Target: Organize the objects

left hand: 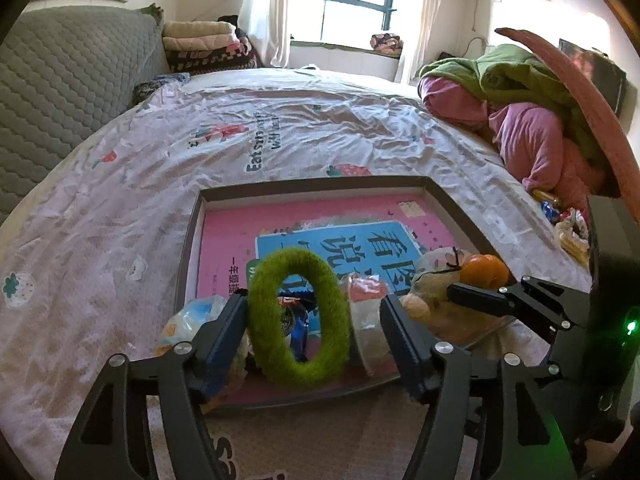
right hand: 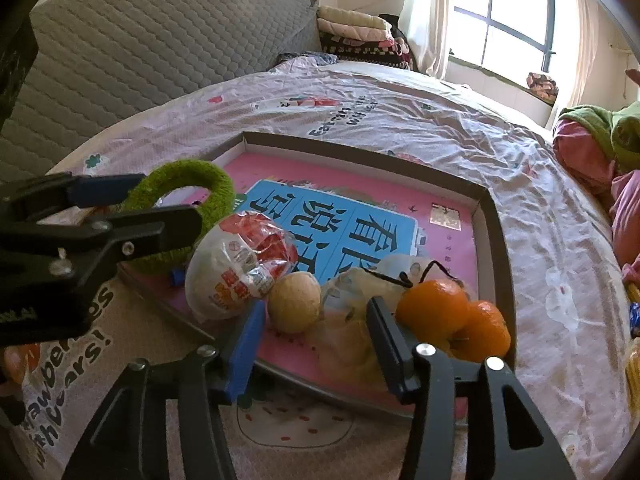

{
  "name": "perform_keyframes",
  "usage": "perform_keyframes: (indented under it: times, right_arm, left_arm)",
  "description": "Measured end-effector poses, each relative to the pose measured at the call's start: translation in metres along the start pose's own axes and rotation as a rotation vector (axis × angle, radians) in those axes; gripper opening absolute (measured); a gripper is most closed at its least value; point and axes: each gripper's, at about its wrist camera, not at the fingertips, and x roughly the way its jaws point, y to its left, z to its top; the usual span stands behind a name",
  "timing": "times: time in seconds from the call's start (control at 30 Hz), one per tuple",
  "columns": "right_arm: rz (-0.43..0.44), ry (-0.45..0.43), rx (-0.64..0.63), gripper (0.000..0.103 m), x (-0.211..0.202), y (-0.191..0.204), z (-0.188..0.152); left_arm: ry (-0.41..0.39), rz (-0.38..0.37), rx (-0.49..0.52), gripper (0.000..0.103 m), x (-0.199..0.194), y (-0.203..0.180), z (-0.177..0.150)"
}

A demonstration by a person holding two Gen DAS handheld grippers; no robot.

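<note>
A shallow dark-rimmed tray (left hand: 320, 182) (right hand: 360, 156) lies on the bed with a pink and blue book flat inside it. A fuzzy green ring (left hand: 298, 316) (right hand: 184, 184) stands on edge at the tray's near side. My left gripper (left hand: 314, 304) (right hand: 172, 200) is open around it: the ring leans by the left finger, with a gap to the right one. My right gripper (right hand: 316, 308) is open around a beige ball (right hand: 294, 308) and a clear bag (right hand: 348, 300). Two oranges (right hand: 434, 312) (left hand: 482, 270) sit just right of it. A white and red snack packet (right hand: 236, 268) lies between ring and ball.
A pile of green and pink clothes (left hand: 520, 100) (right hand: 592, 132) sits at the bed's right side, with loose snack packets (left hand: 568, 228) below it. A grey quilted headboard (left hand: 60, 80) (right hand: 160, 40) rises at the left. Folded blankets (left hand: 204, 44) are stacked by the window.
</note>
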Motion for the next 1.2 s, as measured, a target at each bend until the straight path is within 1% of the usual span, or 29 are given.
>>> perform_keyframes:
  times: [0.1, 0.23, 0.47, 0.57, 0.7, 0.87, 0.93, 0.97, 1.03, 1.2]
  right_arm:
    - [-0.005, -0.008, -0.001, 0.056, -0.003, 0.001, 0.001]
    - [-0.038, -0.035, -0.011, 0.056, -0.012, 0.0, 0.005]
    - [-0.055, -0.089, 0.031, 0.057, -0.03, -0.009, 0.012]
    - [-0.066, -0.116, 0.045, 0.059, -0.042, -0.011, 0.015]
    - [-0.082, -0.158, 0.054, 0.063, -0.061, -0.01, 0.017]
    - [-0.083, -0.209, 0.069, 0.066, -0.086, -0.006, 0.019]
    - [-0.087, -0.224, 0.072, 0.075, -0.094, -0.006, 0.019]
    - [-0.089, -0.232, 0.074, 0.076, -0.097, -0.006, 0.018]
    - [-0.1, -0.252, 0.075, 0.076, -0.105, -0.005, 0.017]
    - [-0.112, -0.28, 0.084, 0.076, -0.121, -0.005, 0.016]
  left_arm:
    - [-0.013, -0.006, -0.003, 0.074, -0.005, 0.001, 0.004]
    - [-0.034, 0.0, -0.013, 0.075, -0.012, 0.002, 0.007]
    - [-0.058, 0.058, -0.009, 0.078, -0.025, 0.0, 0.011]
    - [-0.063, 0.067, -0.004, 0.078, -0.031, -0.002, 0.013]
    - [-0.076, 0.074, -0.003, 0.078, -0.041, -0.004, 0.013]
    - [-0.089, 0.085, -0.022, 0.078, -0.056, -0.004, 0.009]
    - [-0.097, 0.089, -0.023, 0.078, -0.062, -0.004, 0.008]
    - [-0.102, 0.094, -0.022, 0.078, -0.066, -0.005, 0.007]
    - [-0.109, 0.106, -0.02, 0.079, -0.071, -0.006, 0.005]
    - [-0.105, 0.097, -0.031, 0.079, -0.082, -0.008, 0.001]
